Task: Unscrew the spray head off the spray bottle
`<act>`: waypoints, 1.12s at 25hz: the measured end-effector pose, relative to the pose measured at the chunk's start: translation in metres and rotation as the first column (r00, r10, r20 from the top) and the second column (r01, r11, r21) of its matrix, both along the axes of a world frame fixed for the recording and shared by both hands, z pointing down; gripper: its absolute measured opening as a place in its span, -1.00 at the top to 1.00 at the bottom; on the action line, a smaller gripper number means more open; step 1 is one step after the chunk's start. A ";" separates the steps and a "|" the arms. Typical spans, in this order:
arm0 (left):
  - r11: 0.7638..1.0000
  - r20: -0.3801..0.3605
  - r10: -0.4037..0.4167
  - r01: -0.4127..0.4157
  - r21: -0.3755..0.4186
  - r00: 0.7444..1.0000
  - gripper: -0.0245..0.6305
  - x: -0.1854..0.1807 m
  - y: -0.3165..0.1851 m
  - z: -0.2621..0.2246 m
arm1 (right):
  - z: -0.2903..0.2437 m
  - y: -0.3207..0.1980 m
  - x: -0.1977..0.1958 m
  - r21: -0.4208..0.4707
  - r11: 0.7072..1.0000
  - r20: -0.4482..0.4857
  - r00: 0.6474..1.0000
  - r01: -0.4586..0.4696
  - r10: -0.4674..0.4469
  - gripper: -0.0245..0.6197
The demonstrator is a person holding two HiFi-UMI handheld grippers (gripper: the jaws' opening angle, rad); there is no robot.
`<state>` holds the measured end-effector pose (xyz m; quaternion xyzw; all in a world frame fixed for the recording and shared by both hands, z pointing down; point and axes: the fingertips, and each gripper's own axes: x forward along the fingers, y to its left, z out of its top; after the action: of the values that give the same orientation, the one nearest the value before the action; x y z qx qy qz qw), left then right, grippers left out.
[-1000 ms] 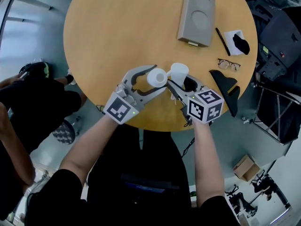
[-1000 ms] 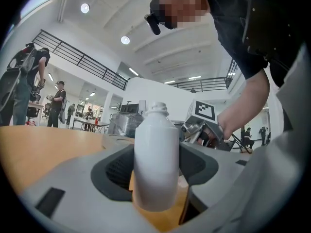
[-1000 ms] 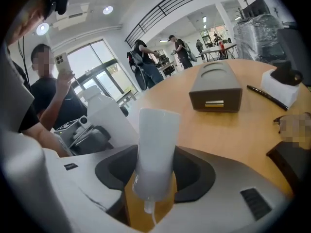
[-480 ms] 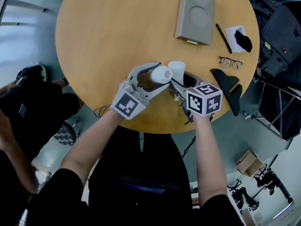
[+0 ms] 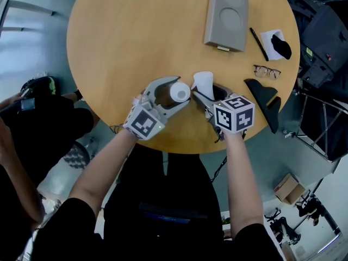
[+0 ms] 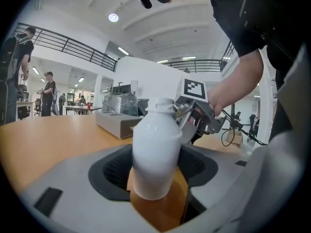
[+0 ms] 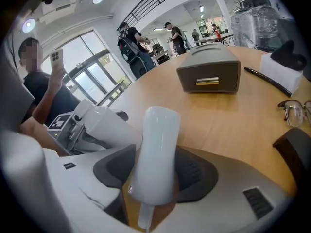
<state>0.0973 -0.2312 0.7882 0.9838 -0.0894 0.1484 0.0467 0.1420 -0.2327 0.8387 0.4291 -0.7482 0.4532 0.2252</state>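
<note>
From the head view, we are looking down on a round wooden table. Near its six o'clock edge, the left gripper is clamping a white plastic spray bottle and holding it tilted above the tabletop. At the bottle's two o'clock, just beside it, the right gripper is carrying the white plastic spray head, which is already off the bottle. A flat grey rectangular box is lying at the table's one o'clock. A thin black pen and a pair of dark-framed glasses are resting toward three o'clock.

In the left gripper view, we are seeing the left gripper with its jaws set wide and both pads pressing on the bottle's lower body. The bottle's bare neck is pointing to twelve o'clock. The right gripper is sitting at one o'clock of that neck, and the grey box is lying at ten o'clock.

In the right gripper view, the right gripper's jaws are opening, yet the spray head is standing between them with both pads on it. Its thin dip tube is hanging toward six o'clock. The bottle is lying at its nine o'clock, just beside it.
</note>
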 end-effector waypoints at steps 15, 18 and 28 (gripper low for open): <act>0.999 0.031 -0.048 0.048 -0.007 0.998 -0.19 -0.043 0.019 -0.038 | -0.044 0.012 0.002 0.074 0.997 -0.091 0.995 -0.025 0.032 -0.26; 0.997 -0.001 -0.073 0.073 -0.014 0.997 -0.19 -0.052 0.032 -0.086 | -0.078 0.019 0.007 0.131 0.991 -0.142 0.990 0.001 0.018 -0.26; 0.991 -0.183 -0.116 0.100 -0.094 0.976 -0.08 -0.070 0.074 -0.274 | -0.306 0.062 -0.048 0.565 0.823 0.092 0.986 0.061 -0.137 -0.06</act>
<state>0.0276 -0.1572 0.5140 0.9842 -0.1317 0.0558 0.1043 0.0942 -0.1710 0.5323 0.4068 -0.8823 0.2281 0.0641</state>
